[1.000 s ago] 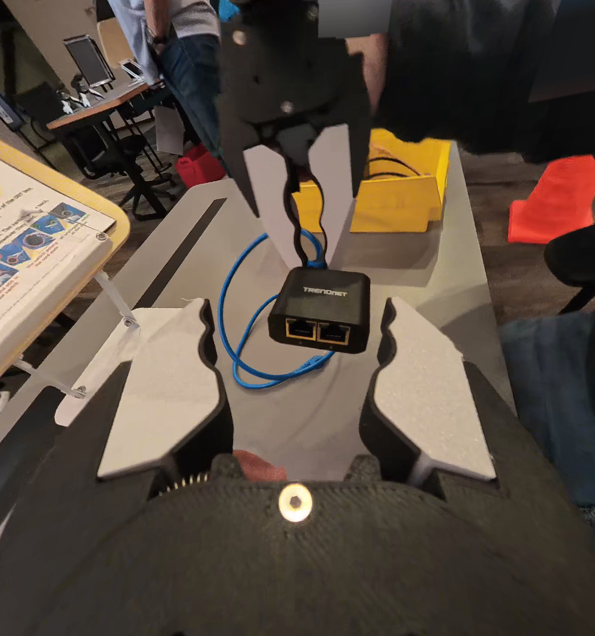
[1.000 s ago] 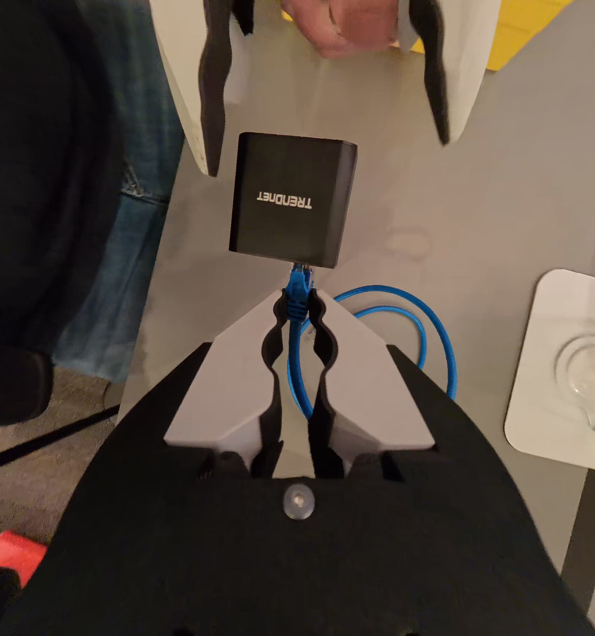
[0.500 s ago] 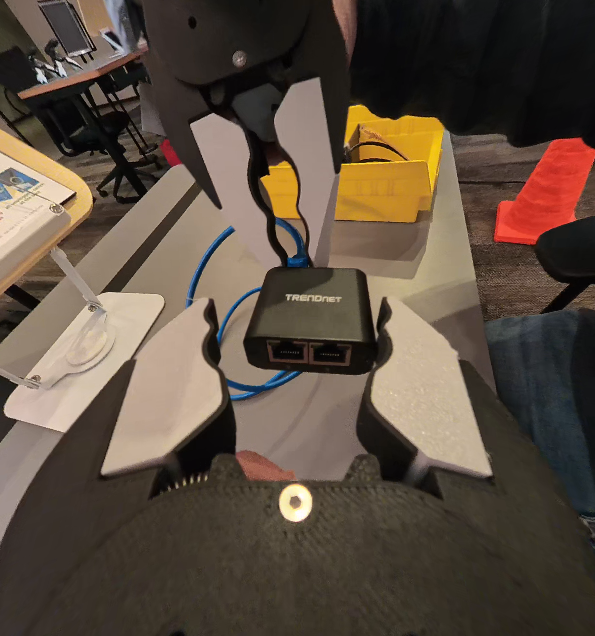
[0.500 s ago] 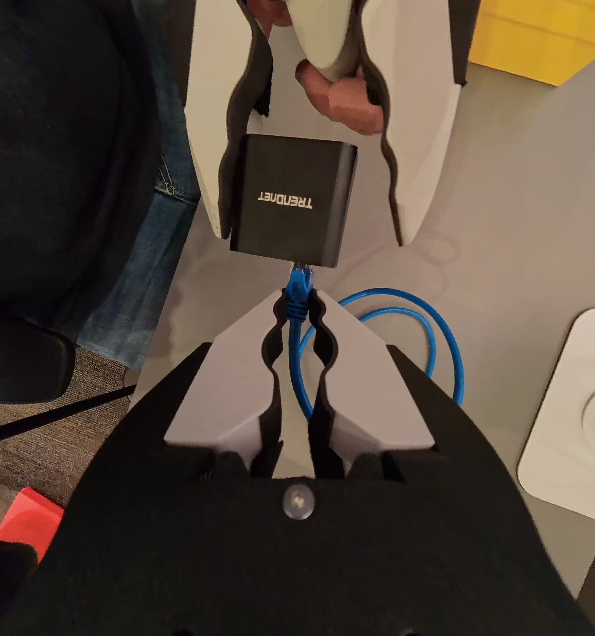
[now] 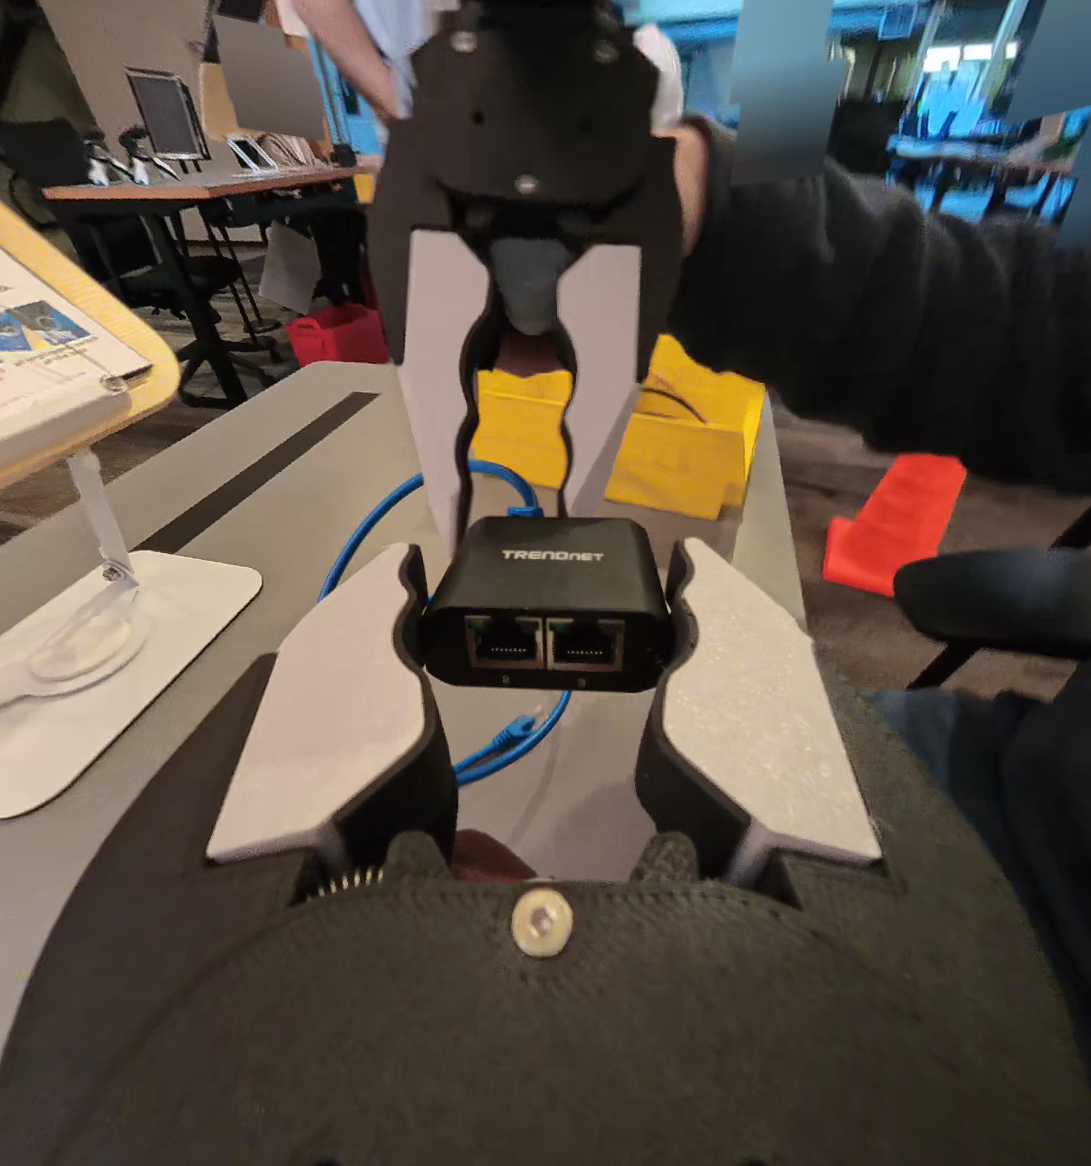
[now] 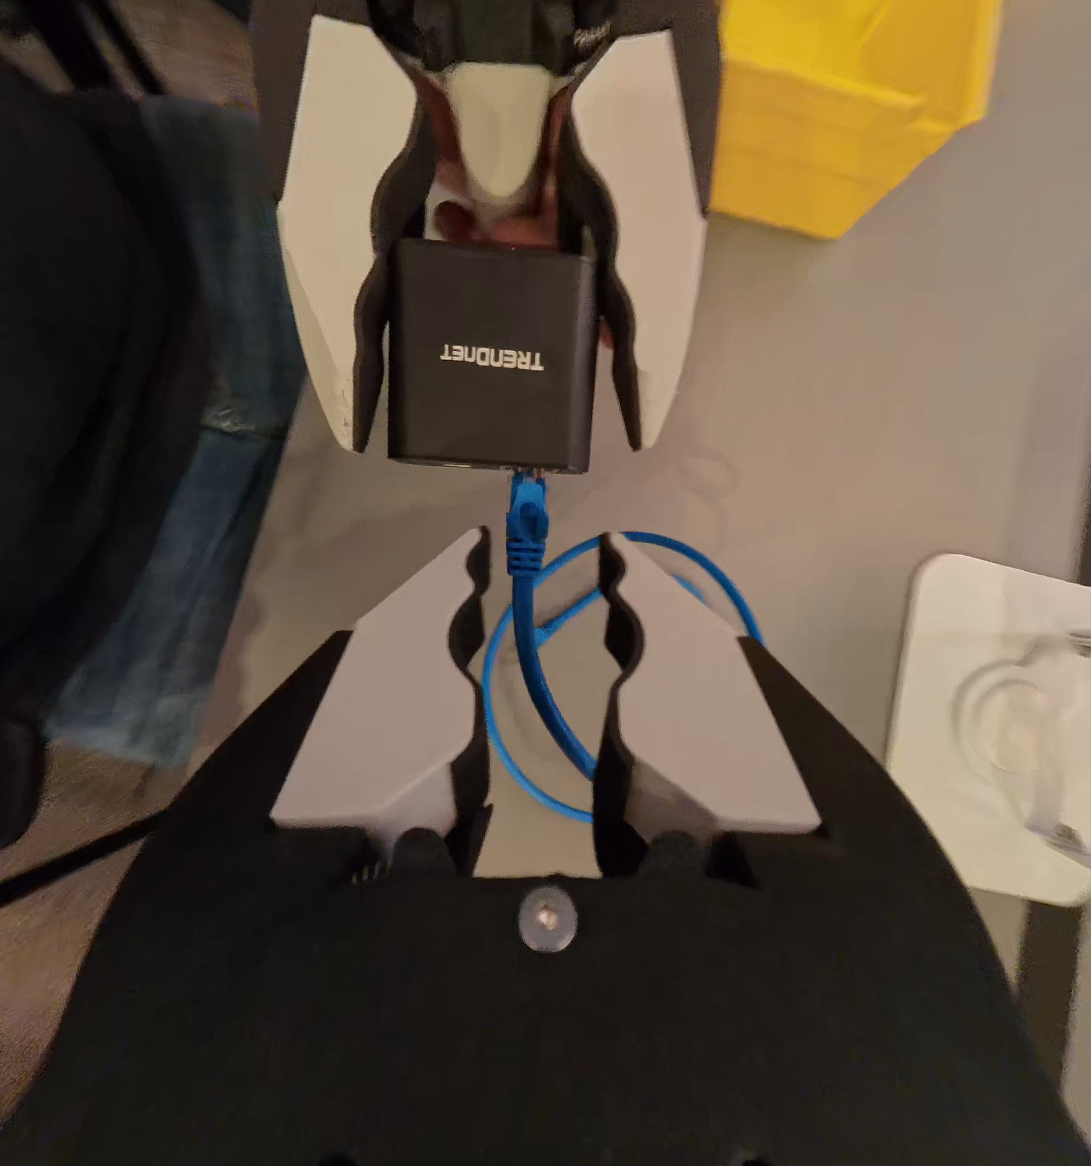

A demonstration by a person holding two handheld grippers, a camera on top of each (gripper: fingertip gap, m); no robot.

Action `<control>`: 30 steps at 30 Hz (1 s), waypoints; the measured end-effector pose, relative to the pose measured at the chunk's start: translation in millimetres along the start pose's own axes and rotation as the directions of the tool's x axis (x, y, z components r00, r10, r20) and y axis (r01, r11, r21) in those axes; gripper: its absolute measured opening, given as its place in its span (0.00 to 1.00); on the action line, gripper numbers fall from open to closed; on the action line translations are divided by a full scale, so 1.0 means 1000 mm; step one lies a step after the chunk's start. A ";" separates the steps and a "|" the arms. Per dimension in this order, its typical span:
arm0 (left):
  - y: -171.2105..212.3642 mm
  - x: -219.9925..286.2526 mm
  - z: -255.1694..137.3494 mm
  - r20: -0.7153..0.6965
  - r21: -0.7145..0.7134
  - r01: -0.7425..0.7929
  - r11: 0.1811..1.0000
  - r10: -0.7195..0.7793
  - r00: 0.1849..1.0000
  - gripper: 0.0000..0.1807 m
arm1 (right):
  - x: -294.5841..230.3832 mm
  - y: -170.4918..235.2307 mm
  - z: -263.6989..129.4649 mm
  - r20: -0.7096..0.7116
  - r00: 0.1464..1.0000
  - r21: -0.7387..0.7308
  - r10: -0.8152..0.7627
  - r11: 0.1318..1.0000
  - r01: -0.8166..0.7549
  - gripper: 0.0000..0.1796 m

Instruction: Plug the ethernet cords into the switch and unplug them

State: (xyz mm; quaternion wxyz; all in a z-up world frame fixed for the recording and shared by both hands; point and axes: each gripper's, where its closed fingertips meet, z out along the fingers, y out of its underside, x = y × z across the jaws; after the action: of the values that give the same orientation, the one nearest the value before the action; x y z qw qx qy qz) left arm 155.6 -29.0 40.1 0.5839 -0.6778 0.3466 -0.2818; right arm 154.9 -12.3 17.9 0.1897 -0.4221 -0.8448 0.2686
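Observation:
A small black switch (image 5: 546,587) is clamped between the fingers of my left gripper (image 5: 546,555), just above the grey table (image 5: 278,454). Two empty ports (image 5: 505,640) face the left camera. A blue ethernet cord (image 6: 524,631) is plugged into the switch's (image 6: 489,353) far side by its plug (image 6: 527,505). My right gripper (image 6: 542,539) is open, with its fingers either side of the cord and not touching it. The right gripper also shows in the left wrist view (image 5: 511,505). The cord's free plug (image 5: 517,732) lies on the table under the switch.
A yellow bin (image 5: 675,454) stands at the table's far end. A white stand base (image 5: 88,662) with a tilted sign board (image 5: 25,353) is to the left. An orange cone (image 5: 896,524) and a black chair (image 5: 1003,599) are off the table's right edge. Only a small space, under 4 cm, lies between the two pairs of fingers.
My left gripper moved forward around the switch and shut on it. My right gripper opened and let go of the blue plug, which stays in the switch.

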 end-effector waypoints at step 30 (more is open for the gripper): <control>-0.028 -0.008 -0.008 -0.120 0.144 0.457 0.878 -0.443 0.889 0.40 | 0.011 -0.034 -0.023 -0.684 0.504 -0.289 -0.528 0.830 0.478 0.07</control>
State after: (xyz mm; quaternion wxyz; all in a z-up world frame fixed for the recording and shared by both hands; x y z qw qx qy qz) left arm 148.4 -25.3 68.9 0.5425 -0.6758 0.1786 -0.4660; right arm 139.9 -13.9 57.8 0.5712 -0.2352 -0.7861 -0.0197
